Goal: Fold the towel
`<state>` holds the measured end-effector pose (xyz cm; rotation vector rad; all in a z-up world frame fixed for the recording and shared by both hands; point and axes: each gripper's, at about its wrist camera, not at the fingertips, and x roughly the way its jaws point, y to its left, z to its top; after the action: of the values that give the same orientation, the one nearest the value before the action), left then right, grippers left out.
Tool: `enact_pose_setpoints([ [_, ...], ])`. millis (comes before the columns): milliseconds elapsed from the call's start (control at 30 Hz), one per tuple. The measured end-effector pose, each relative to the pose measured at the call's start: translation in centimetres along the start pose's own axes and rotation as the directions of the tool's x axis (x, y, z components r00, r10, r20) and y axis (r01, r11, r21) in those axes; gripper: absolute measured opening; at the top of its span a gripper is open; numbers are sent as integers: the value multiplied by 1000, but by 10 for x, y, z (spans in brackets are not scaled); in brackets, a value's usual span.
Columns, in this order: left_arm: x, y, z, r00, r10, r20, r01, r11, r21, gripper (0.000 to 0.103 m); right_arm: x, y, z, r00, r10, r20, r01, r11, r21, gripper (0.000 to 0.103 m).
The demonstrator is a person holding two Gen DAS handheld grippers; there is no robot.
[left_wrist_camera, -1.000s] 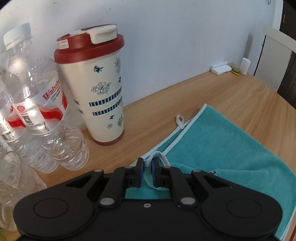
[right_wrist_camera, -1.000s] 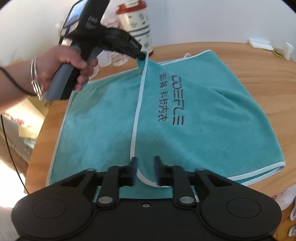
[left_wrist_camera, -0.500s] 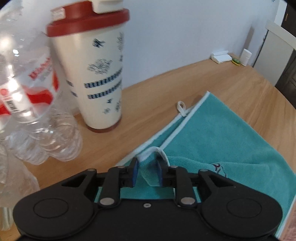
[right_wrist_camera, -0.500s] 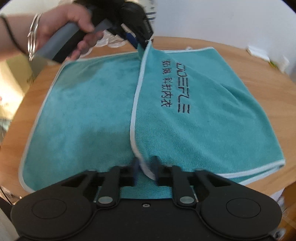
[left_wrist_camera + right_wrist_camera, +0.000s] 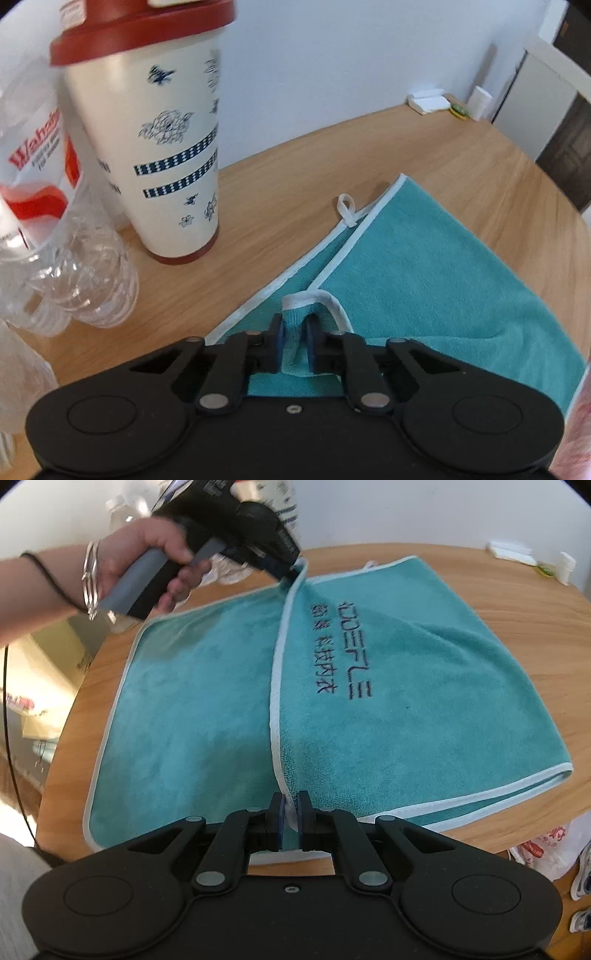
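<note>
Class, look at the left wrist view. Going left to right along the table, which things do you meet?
Clear water bottles → red-lidded tumbler → towel's white hanging loop → teal towel.

Wall: plain white painted wall behind the table.
Table: round light wooden table with visible grain.
Doorway: white door frame at the right, dark panelled door beside it.
Light: bright daylight falls at the left, on the pale floor.
</note>
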<state>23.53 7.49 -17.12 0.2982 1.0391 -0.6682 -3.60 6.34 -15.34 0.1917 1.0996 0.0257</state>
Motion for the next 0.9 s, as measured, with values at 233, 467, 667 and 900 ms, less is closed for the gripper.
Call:
enact_pose_setpoints([
  [233,-4,0,-3,1000,9,-19,-8,1000,10,12,-1,-2,5,999,-19,-49,18,1000,-6,21],
  [467,-3,12,0,998,-3,-55,-2,996,-88,17,-53,-75,17,994,-107,33,103,988,118,38],
  [667,1,11,3,996,29,-81,-41,987,-153,25,-61,-173,43,967,-252,26,237,936,260,38],
  [900,8,8,6,992,82,-100,-104,963,-248,26,-32,-232,47,980,-174,-94,195,936,293,11],
])
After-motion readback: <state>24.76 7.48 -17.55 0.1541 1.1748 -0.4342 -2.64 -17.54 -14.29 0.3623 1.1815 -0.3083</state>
